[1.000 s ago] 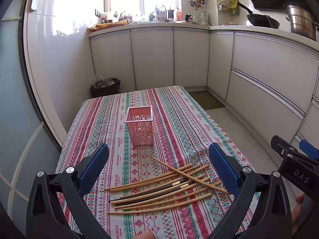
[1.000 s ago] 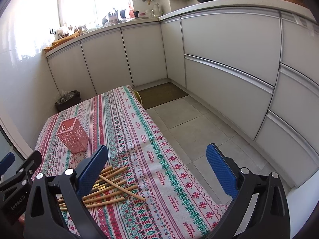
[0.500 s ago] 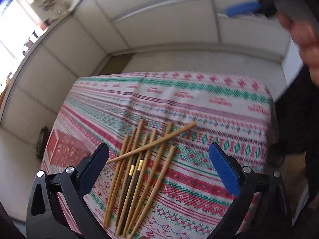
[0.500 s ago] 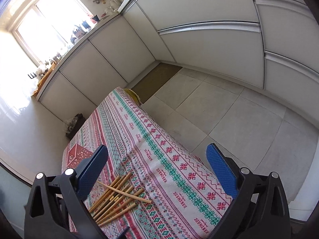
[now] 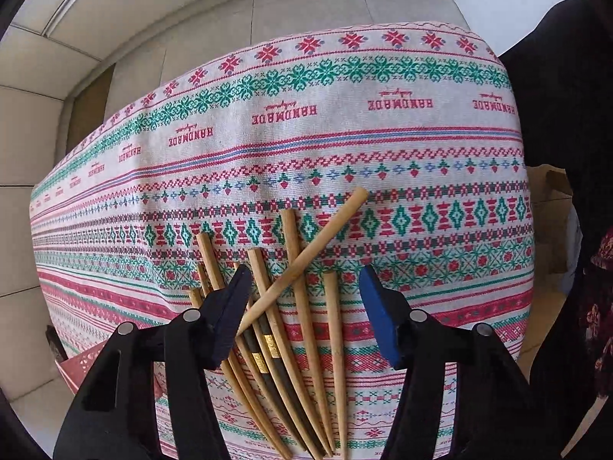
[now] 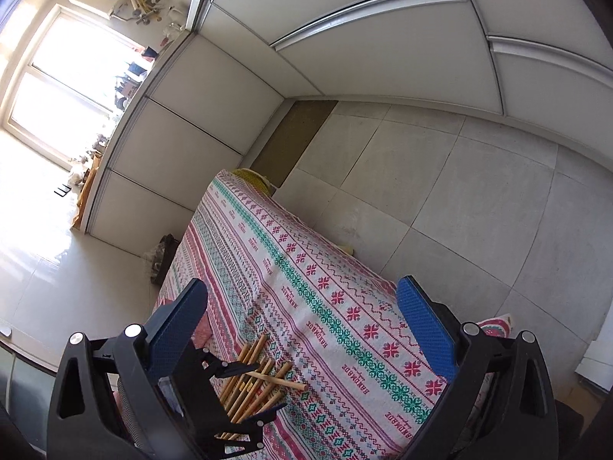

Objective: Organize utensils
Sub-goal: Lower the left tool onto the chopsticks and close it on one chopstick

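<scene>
Hovering left gripper (image 5: 302, 306) fingers apart over chopsticks (image 5: 302, 318), one lying crosswise atop, right gripper (image 6: 302, 326) fingers apart above tablecloth (image 6: 306, 268)

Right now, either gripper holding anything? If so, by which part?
No. The left gripper is open over the chopsticks, its jaws straddling them without closing. The right gripper is open and empty.

You are looking at a patterned tablecloth (image 6: 325, 299) spreading toward 11 o'clock. White cabinets (image 6: 383, 50) are curving past 12, above grey floor tiles (image 6: 459, 191).
</scene>
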`<action>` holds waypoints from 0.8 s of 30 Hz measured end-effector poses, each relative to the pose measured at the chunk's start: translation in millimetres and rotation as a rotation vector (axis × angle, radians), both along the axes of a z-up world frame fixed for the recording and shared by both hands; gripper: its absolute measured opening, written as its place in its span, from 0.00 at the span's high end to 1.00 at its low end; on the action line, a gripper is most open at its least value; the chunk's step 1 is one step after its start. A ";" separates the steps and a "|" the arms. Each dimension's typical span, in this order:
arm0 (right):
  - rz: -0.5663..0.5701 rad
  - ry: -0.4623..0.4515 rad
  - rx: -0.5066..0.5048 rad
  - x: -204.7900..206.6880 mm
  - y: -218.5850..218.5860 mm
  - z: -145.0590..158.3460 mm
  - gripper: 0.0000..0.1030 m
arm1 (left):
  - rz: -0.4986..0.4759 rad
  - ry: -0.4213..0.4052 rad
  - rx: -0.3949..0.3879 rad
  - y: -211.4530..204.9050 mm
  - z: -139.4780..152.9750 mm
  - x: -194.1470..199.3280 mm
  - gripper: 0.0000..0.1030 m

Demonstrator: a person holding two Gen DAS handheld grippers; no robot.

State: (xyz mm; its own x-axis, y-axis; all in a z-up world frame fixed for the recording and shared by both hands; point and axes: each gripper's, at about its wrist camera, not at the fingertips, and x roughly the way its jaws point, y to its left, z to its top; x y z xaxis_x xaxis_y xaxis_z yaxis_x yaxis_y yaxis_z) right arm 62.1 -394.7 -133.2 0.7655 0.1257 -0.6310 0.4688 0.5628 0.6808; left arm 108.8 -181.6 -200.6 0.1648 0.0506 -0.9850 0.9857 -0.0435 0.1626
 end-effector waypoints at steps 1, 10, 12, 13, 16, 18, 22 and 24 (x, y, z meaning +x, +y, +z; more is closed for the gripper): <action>0.003 0.001 0.007 1.1 -1.0 -0.9 0.07 | 0.000 0.010 0.005 -4.3 -2.6 3.6 0.56; 0.017 0.036 0.029 7.3 -4.0 -8.3 0.07 | -0.026 0.072 -0.005 -30.0 -13.8 23.5 0.85; 0.023 0.047 0.025 8.1 -2.5 -10.4 0.07 | 0.020 0.063 -0.058 -27.1 -14.6 25.7 0.86; 0.025 0.053 0.022 8.7 -1.7 -10.9 0.07 | 0.045 0.052 -0.095 -25.2 -10.0 27.3 0.86; 0.032 0.074 0.008 11.5 1.6 -12.9 0.07 | 0.148 -0.005 -0.233 -11.6 15.5 32.5 0.87; 0.040 0.087 0.001 15.1 4.9 -13.5 0.07 | 0.226 -0.022 -0.327 0.9 33.0 35.2 0.87; 0.063 0.119 -0.026 19.4 15.0 -17.5 0.07 | 0.367 -0.022 -0.453 30.3 54.0 31.7 0.87; 0.078 0.143 -0.045 22.9 21.9 -20.2 0.07 | 0.406 -0.017 -0.471 38.4 53.4 26.8 0.87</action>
State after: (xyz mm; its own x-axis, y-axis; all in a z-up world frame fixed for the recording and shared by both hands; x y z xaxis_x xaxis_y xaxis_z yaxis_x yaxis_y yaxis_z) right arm 85.0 -372.8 -153.5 0.6566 0.1510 -0.7390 0.5124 0.6297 0.5839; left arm 135.6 -143.2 -147.2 0.2393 -0.3267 -0.9143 0.9058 0.4142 0.0891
